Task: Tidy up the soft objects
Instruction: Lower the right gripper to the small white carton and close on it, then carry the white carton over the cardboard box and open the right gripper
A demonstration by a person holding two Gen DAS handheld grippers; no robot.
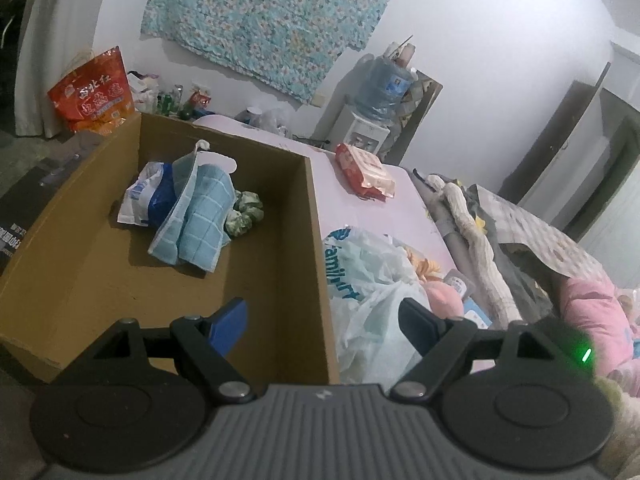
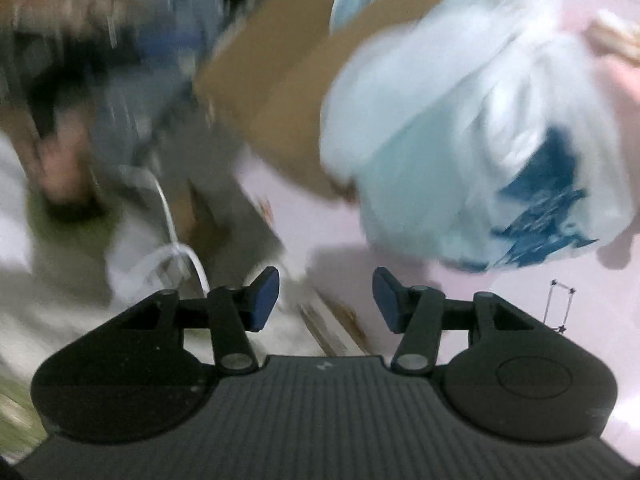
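- Nearest in the left wrist view, the left gripper [image 1: 322, 320] has its blue-padded fingers spread wide with nothing between them; they straddle the near corner of the cardboard box [image 1: 316, 248].
- In the right wrist view, which is heavily smeared, the right gripper [image 2: 326, 296] shows its fingers parted and empty, over the pink sheet [image 2: 520, 320] near the edge of the bed.
- Just past the left gripper, touching the box's outer wall, lies a white plastic bag with blue print [image 1: 368, 280], crumpled on the pink sheet. It looks light, limp and slippery; a pinch on a gathered fold or a bunched top would likely hold better than a grab at a flat side.
- Beside the bag sits something pink and plush [image 1: 440, 292], partly hidden; what it is cannot be told.
- Inside the box, toward its far end, rest a blue checked towel [image 1: 200, 216], a blue-and-white packet [image 1: 144, 200] and a green-patterned scrunched piece [image 1: 244, 212], all touching in one heap. The towel appears soft and floppy and would sag from any single pinch.
- Farther on the sheet, well apart from the box, lies a red-and-white soft pack [image 1: 364, 172], probably squashy; its long edges seem the place to grip.
- Beyond stand a water dispenser [image 1: 372, 120] and a red bag [image 1: 96, 92].
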